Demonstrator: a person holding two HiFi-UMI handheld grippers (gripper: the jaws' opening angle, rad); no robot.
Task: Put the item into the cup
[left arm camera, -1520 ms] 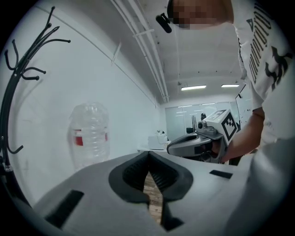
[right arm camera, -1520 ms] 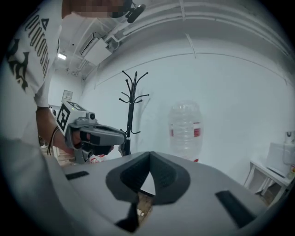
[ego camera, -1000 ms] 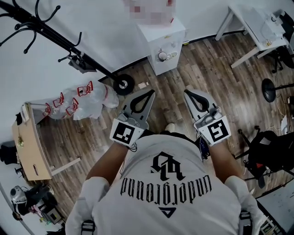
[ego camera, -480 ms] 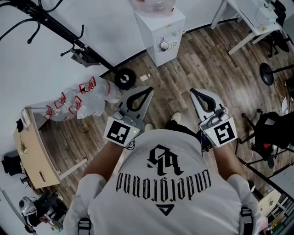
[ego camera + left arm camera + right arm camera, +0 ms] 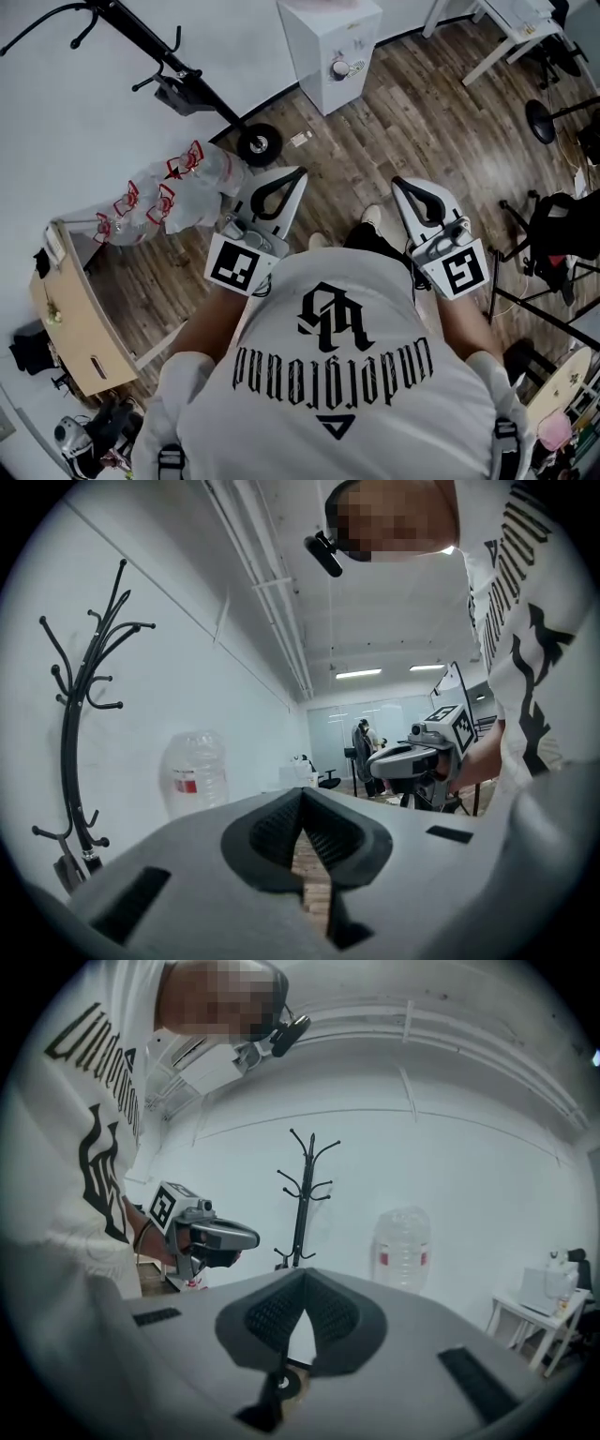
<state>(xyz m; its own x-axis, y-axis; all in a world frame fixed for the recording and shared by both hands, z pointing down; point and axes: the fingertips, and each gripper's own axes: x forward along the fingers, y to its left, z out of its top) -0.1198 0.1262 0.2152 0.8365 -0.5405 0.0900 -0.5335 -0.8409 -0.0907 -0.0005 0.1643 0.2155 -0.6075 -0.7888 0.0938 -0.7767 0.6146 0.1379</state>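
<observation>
Currently both jaws sit closed and empty, left hand-held gripper (image 5: pixel 298 172) at 12 o'clock in the head view, right hand-held gripper (image 5: pixel 397 182) at 2; neither cup nor item shows anywhere, so locate them first, then open before reaching.

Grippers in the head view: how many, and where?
2. The left gripper is over the wood floor at the view's left, the right gripper at its right; both shut, empty.
</observation>
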